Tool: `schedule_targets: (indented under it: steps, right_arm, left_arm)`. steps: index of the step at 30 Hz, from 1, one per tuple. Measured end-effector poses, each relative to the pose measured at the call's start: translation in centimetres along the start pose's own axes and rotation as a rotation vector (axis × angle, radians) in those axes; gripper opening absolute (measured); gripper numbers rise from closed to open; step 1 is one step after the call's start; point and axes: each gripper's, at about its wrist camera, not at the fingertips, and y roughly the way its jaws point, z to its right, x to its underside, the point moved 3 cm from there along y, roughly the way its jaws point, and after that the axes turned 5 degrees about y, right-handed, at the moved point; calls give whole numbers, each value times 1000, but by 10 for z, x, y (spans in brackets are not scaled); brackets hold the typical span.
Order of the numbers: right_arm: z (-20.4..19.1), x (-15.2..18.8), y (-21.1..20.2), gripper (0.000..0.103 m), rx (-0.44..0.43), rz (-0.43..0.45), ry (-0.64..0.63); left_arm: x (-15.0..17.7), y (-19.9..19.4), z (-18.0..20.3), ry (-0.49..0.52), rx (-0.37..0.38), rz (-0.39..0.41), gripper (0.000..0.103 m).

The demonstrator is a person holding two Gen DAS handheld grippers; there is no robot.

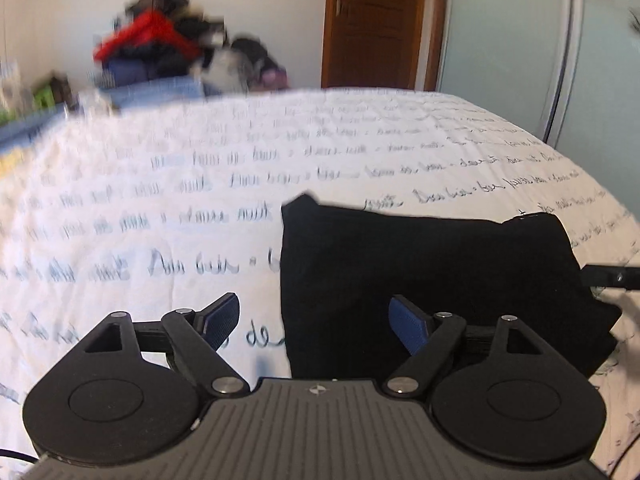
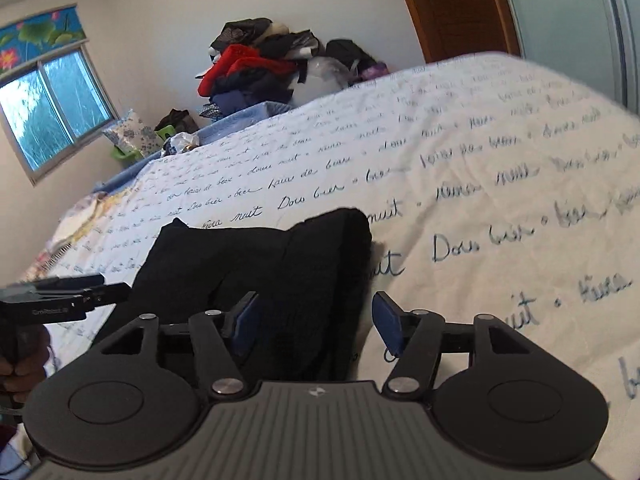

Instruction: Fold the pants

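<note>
On the white script-printed bedspread (image 1: 160,184), you're hovering both grippers, left gripper (image 1: 314,322) and right gripper (image 2: 314,320), jaws spread empty, over soft, limp folded black pants (image 1: 432,280); take the thick edge.

A bed (image 2: 500,168) is carrying everything here, and a white quilt (image 1: 168,208) printed with rows of dark handwritten script is covering most of its top. A folded bundle of black pants (image 1: 432,276) is lying flat on the quilt near the bed's near edge, with bare quilt showing around its far and side edges. Along the bed's far edge a strip of blue sheet (image 2: 256,114) is peeking out from under the quilt. At the far-left corner, patterned bedding (image 2: 80,220) in pale yellow and other colours is sticking out beside the quilt.
</note>
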Motion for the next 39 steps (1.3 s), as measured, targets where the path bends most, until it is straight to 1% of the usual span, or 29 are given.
schedule_targets:
  steps: [3, 6, 8, 11, 14, 16, 18, 20, 22, 23, 24, 25, 26, 27, 29, 30, 32, 35, 39]
  right_arm:
    - [9, 0, 8, 61, -65, -38, 63]
    - [16, 0, 17, 63, -129, -82, 115]
    - [21, 0, 23, 62, -152, -104, 145]
    - [27, -1, 30, 62, -219, -134, 181]
    - [28, -4, 36, 63, -286, -159, 198]
    - [28, -7, 42, 63, -315, -171, 221]
    - [25, -10, 48, 63, -355, -180, 224]
    - [24, -12, 55, 63, -373, -191, 227]
    - [26, -13, 63, 62, -393, -195, 252]
    - [27, -13, 65, 61, -406, -185, 263]
    - [26, -14, 67, 58, -402, -177, 270]
    - [24, -14, 68, 54, -381, -176, 263]
    - [22, -14, 68, 45, -349, -175, 240]
    - [19, -12, 68, 42, -323, -173, 218]
    - [18, -10, 65, 39, -308, -161, 213]
    - [18, -9, 64, 38, -300, -155, 209]
    - [16, -6, 60, 36, -278, -139, 193]
    - [6, -7, 54, 33, -242, -122, 149]
    - [-15, -13, 44, 31, -214, -95, 62]
  left_arm:
    - [5, 16, -17, -75, 96, -71, 84]
    - [11, 28, -28, -140, 195, -112, 84]
    - [13, 30, -33, -158, 252, -108, 87]
    - [13, 33, -35, -155, 318, -109, 90]
    - [10, 35, -32, -148, 405, -113, 91]
    - [8, 39, -27, -152, 455, -115, 91]
    - [6, 44, -23, -163, 487, -114, 92]
    - [6, 49, -21, -181, 509, -109, 91]
    - [6, 52, -22, -222, 515, -101, 89]
    - [6, 53, -23, -236, 513, -97, 83]
    - [6, 53, -23, -243, 504, -95, 79]
    - [6, 53, -24, -246, 487, -95, 70]
    - [7, 53, -25, -246, 469, -94, 61]
    - [8, 51, -27, -244, 454, -93, 56]
    - [10, 50, -31, -253, 441, -92, 44]
    - [10, 49, -34, -266, 440, -91, 42]
    - [11, 47, -35, -276, 433, -81, 33]
    - [10, 36, -29, -237, 390, -39, 24]
    - [2, 16, -16, -143, 326, 47, 23]
